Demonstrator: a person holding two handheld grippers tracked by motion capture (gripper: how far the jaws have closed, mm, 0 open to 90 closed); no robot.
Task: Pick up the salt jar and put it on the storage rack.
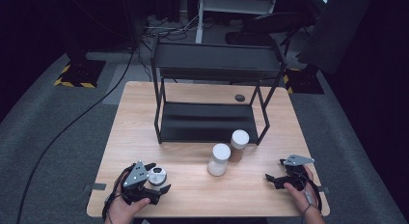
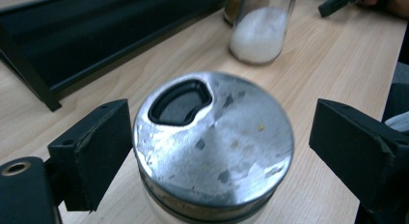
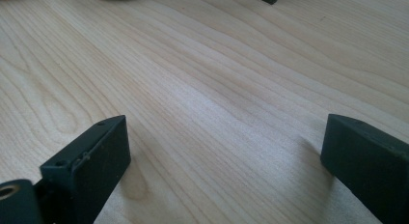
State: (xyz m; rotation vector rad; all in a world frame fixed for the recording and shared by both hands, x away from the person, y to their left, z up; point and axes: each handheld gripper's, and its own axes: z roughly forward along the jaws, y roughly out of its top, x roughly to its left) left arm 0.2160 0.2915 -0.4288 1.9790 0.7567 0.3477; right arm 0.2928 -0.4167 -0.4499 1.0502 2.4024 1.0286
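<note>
Straddling a metal-lidded jar (image 2: 212, 147), the left gripper (image 1: 153, 181) sits near the front left edge of the table (image 1: 193, 195), close to the person's side. In the left gripper view one finger (image 2: 99, 147) stands right against the lid's rim, touching or a hair off, while the other (image 2: 357, 147) keeps a clear gap, so the fingers are spread wider than the jar and have no hold on it. The lid is dented, with a dark shaped opening near its far edge.

Ahead of the jar, across a strip of bare wood, stand a white-capped jar of white powder (image 1: 218, 160) and just beside it a white-capped jar of brown powder (image 1: 238, 146), apparently touching; the brown one is close to the front edge of the black two-tier shelf (image 1: 212, 64). The shelf takes up the middle and back of the table, its legs leaving narrow margins at either side.

Near the front right edge, the right gripper (image 1: 276, 178) rests low over bare wood, its fingers (image 3: 91, 161) wide apart with nothing between them. Open table lies between the two grippers along the front edge.
</note>
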